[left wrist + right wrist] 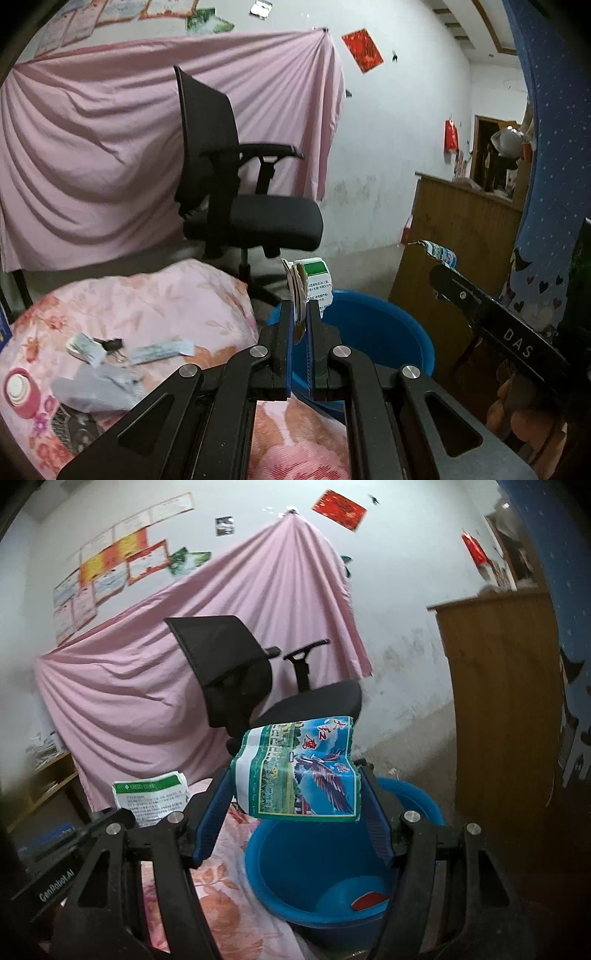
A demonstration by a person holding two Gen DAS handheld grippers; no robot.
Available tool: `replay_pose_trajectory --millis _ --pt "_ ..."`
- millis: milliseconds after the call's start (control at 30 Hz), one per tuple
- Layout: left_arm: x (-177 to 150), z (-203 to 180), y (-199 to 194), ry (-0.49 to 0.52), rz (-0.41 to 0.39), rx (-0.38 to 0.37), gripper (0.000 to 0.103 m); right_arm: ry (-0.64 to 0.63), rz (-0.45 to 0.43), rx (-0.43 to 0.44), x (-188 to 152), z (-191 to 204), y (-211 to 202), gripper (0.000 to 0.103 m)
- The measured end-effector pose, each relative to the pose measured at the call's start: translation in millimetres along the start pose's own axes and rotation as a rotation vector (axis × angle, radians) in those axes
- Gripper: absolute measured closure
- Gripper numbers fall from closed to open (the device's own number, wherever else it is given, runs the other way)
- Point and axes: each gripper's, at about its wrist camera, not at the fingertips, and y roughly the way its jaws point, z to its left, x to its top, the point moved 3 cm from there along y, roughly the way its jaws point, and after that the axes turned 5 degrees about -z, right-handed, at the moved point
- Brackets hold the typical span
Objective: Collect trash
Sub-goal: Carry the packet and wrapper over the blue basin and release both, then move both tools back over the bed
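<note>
The left gripper [300, 314] had its jaws pressed nearly together on a flattened white-and-green carton [309, 284], which stood upright between the blue pads and stuck out above their tips, over the near rim of the blue basin [388, 328]. The right gripper [295, 794] held its jaws wider, pinching a crumpled blue-and-green wrapper printed with an eagle [299, 771] by its two side edges; the wrapper hung between the jaws directly above the basin's opening. A red scrap [369, 901] lay on the basin floor. More litter, paper slips [162, 350] and a grey wrapper [96, 391], rested on the pink floral bedding [155, 306] beside the basin. A black office chair [236, 177] stood behind.
</note>
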Motion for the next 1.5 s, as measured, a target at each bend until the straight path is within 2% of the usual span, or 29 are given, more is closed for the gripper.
replay_pose_trajectory --millis 433,567,900,1100,1267,1400,1500 --pt "-17 4 58 -0.116 0.229 -0.048 0.099 0.087 0.16 -0.059 -24 -24 44 0.017" --pt "-20 6 69 -0.149 0.274 -0.065 0.099 0.103 0.194 -0.064 -30 -28 52 0.017" --pt "-30 16 77 -0.203 0.356 -0.038 0.096 0.139 0.254 -0.053 -39 -32 60 0.015" --pt "-27 18 72 -0.209 0.346 -0.024 0.093 0.147 0.253 -0.054 -38 -33 59 0.012" --pt "-22 16 65 -0.215 0.306 -0.023 0.076 0.137 0.234 -0.056 -35 -31 55 0.009" --pt "-13 17 52 -0.217 0.245 -0.006 0.075 0.122 0.202 -0.054 -27 -29 51 0.006" --pt "-3 21 37 -0.208 0.178 0.019 0.066 0.103 0.158 -0.046 -19 -25 43 0.001"
